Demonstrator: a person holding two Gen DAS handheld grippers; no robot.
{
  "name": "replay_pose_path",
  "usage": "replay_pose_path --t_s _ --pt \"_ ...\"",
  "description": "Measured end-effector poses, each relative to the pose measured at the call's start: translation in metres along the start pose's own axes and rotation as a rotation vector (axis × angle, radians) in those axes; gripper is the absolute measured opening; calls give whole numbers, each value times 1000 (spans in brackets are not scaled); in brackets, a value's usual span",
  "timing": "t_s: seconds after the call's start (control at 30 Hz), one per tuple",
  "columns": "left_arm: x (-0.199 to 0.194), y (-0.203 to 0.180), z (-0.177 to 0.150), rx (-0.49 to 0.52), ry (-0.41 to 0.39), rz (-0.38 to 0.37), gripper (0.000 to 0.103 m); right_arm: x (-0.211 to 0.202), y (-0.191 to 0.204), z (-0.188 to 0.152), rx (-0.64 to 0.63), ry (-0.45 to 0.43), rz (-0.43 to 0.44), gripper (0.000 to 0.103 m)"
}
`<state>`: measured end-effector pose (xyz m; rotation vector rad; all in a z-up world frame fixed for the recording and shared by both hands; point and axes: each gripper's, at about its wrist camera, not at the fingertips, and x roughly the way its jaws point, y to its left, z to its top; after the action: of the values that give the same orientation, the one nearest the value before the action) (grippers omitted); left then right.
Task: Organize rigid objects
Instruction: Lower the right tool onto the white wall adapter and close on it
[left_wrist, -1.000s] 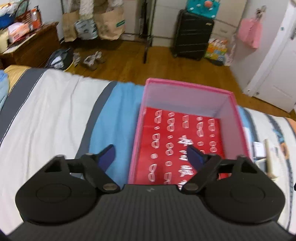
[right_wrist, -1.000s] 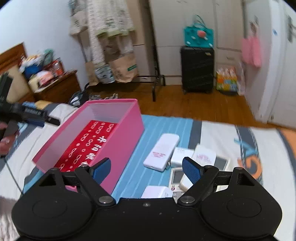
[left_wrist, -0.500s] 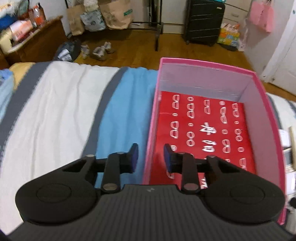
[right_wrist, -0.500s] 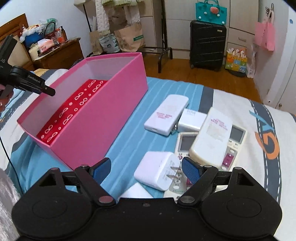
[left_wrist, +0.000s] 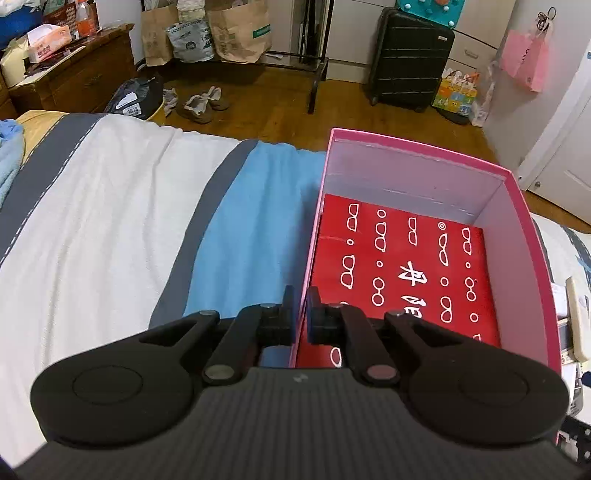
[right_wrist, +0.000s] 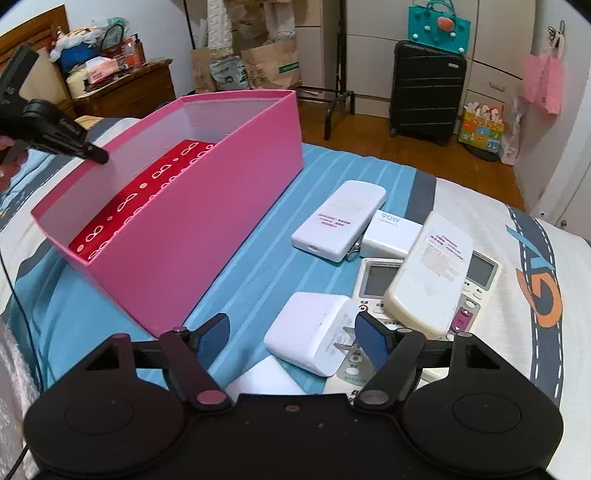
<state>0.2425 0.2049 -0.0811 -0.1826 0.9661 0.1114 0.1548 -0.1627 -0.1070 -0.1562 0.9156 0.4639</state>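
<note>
A pink box (left_wrist: 513, 236) with a red patterned bottom stands on the bed; it also shows in the right wrist view (right_wrist: 207, 221). My left gripper (left_wrist: 300, 314) is shut on the box's left wall near the corner. It shows in the right wrist view (right_wrist: 92, 157) at the box's far edge. My right gripper (right_wrist: 291, 339) is open, low over a white plug charger (right_wrist: 314, 332). Beside it lie a white power bank (right_wrist: 340, 219), a small 90W charger (right_wrist: 391, 234), and two remote controls (right_wrist: 432, 273), one across the other.
The bed has a blue, white and grey striped cover (left_wrist: 110, 229). Another white block (right_wrist: 266, 380) lies just under my right gripper. Beyond the bed are a wooden floor, a black suitcase (right_wrist: 426, 90), paper bags and a wooden dresser (left_wrist: 74, 74).
My left gripper has closed from wide open onto the pink box's left wall. My right gripper has moved forward and down over the white chargers and stays open.
</note>
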Motion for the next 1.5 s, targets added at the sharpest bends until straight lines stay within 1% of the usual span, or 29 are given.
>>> replay_pose_path --t_s 0.07,0.13,0.23,0.27,0.33,0.4,0.47,0.53,0.6,0.63,0.7,0.73,0.8,0.87,0.93,1.07,1.17,1.3,1.37,1.43,1.5 --pt "5 -2 0 5 3 6 5 -1 4 -2 -22 7 9 70" --pt "9 -2 0 -4 4 7 5 0 8 -3 -45 14 10 69" --pt "8 2 1 -38 3 -21 4 3 13 -5 -64 13 -43 69" --pt "8 5 1 -54 4 -32 4 4 14 -5 -70 7 -59 71" --pt "9 8 1 -76 4 -48 4 8 18 -3 -95 2 -129 73" --pt "9 8 2 -76 1 -53 4 13 23 -1 -125 10 -171 74" --pt "9 7 2 -72 -5 -53 4 18 27 2 -143 34 -193 79" --pt "8 5 2 -69 -12 -55 4 27 34 5 -163 71 -235 83" --pt "7 6 1 -68 -16 -59 4 35 41 4 -189 84 -266 87" --pt "7 7 1 -71 -16 -61 4 40 44 3 -209 89 -283 87" --pt "9 10 1 -82 -12 -62 4 54 46 -2 -252 125 -329 81" --pt "9 11 0 -88 -10 -64 5 56 43 -4 -256 128 -331 81" --pt "10 13 0 -92 -8 -68 5 48 39 -6 -224 116 -311 80" --pt "10 13 1 -93 -6 -68 5 38 30 -4 -159 117 -269 80" --pt "10 13 1 -91 -7 -67 5 28 18 -3 -52 106 -200 80" --pt "10 13 0 -96 -7 -68 5 14 -2 -2 135 79 -109 80" --pt "11 13 0 -92 -6 -56 5 11 -3 -3 170 80 -97 80" --pt "10 15 0 -107 -3 -66 5 6 -3 -5 211 79 -57 80" --pt "10 15 0 -101 -5 -63 5 4 -4 -6 235 89 -51 80" --pt "9 14 0 -85 -9 -52 5 1 -6 -9 281 98 -41 80" --pt "9 11 0 -78 -11 -41 5 1 -11 -10 336 94 -10 80"
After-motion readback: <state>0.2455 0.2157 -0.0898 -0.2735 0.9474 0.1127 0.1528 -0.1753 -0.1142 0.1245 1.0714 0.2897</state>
